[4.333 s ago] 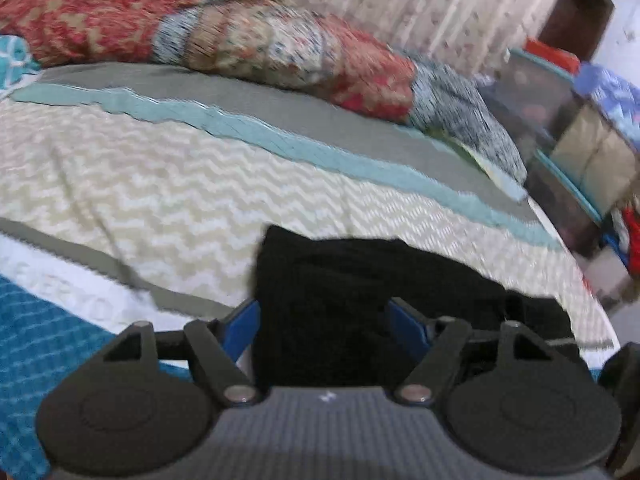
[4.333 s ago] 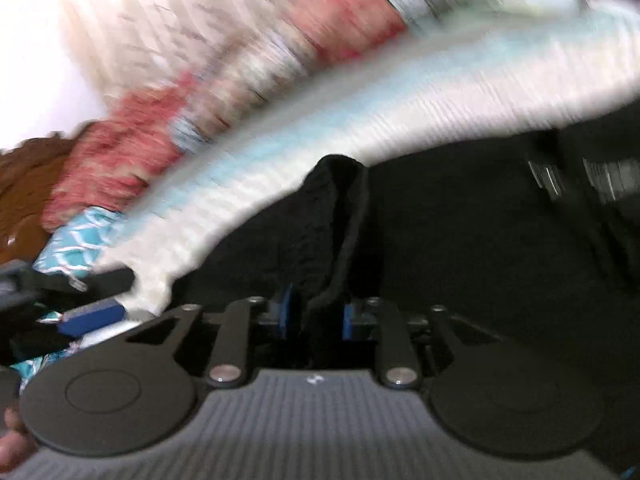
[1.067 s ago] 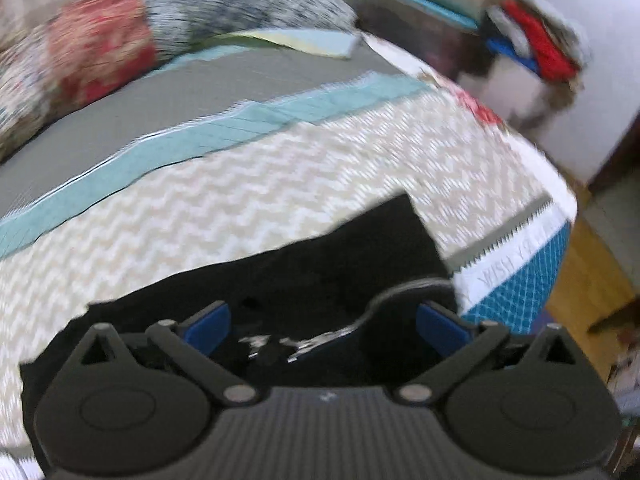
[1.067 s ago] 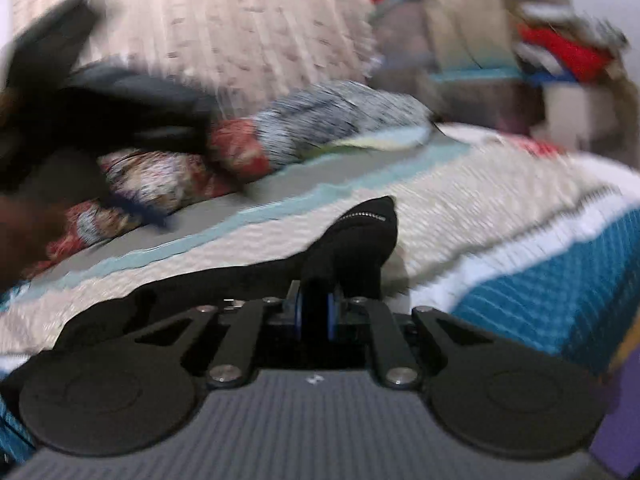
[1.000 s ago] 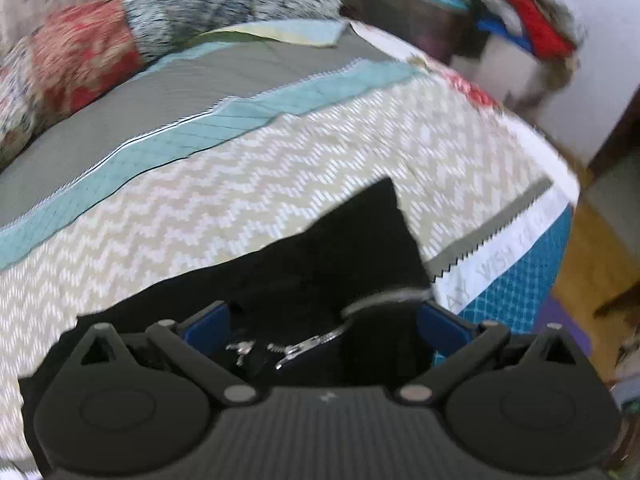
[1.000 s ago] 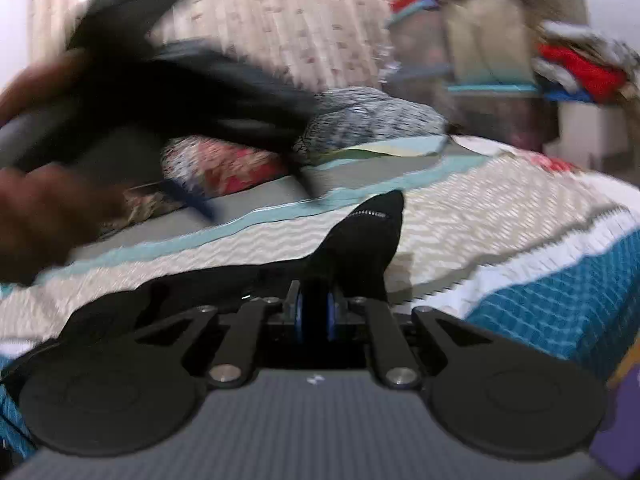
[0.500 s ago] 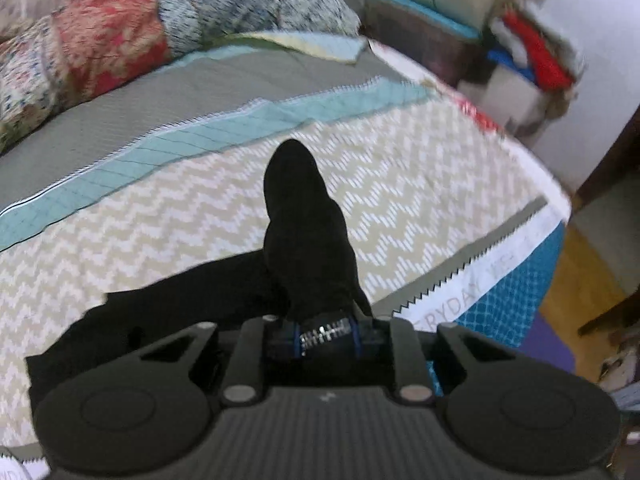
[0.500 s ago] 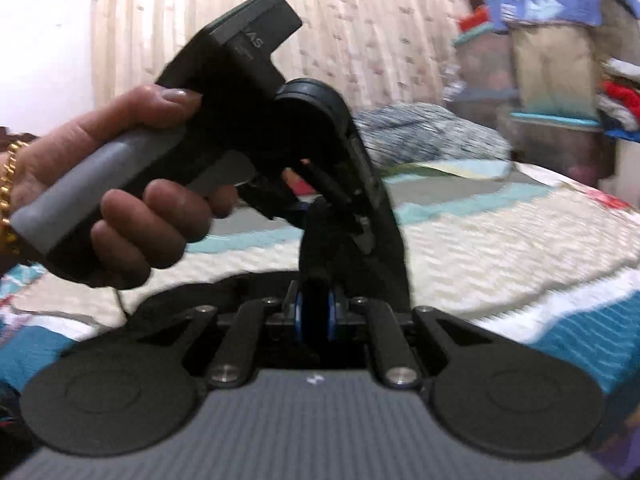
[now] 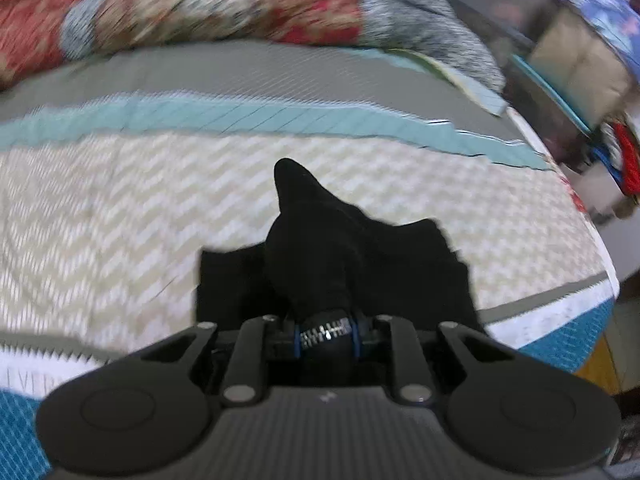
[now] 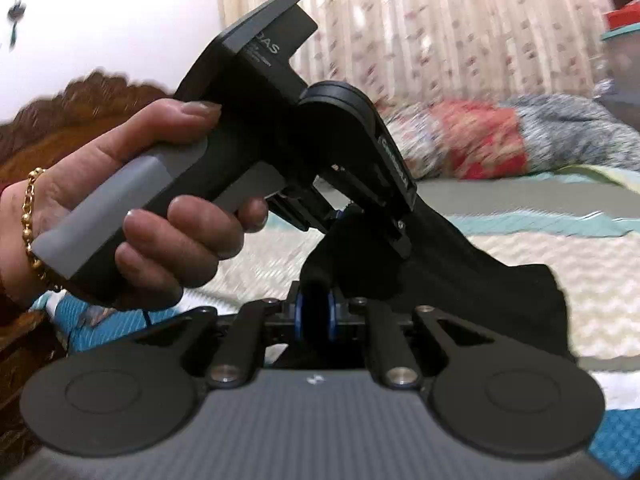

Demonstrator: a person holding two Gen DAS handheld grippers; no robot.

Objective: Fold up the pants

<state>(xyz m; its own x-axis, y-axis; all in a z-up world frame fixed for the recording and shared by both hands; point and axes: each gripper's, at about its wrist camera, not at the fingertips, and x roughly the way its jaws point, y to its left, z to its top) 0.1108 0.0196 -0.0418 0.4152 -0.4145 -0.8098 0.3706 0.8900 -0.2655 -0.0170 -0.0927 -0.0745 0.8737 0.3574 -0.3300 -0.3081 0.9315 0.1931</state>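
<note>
The black pants (image 9: 332,252) lie bunched on the chevron bedspread (image 9: 120,200). My left gripper (image 9: 326,336) is shut on the pants at a metal zipper and lifts a peak of cloth. My right gripper (image 10: 314,316) is shut on another fold of the pants (image 10: 500,292). In the right wrist view the left gripper's body (image 10: 280,120) and the hand holding it are close in front, just above the same cloth. The two grips are near each other.
A patchwork quilt (image 9: 200,4) is heaped along the far side of the bed. Stacked boxes and clothes (image 9: 580,48) stand past the bed's right edge. A carved wooden headboard (image 10: 80,108) and a curtain (image 10: 440,20) show in the right wrist view.
My left gripper closed on the zipper part of the pants and raised it. Both grippers have come together, and the left view has swung left over the bed.
</note>
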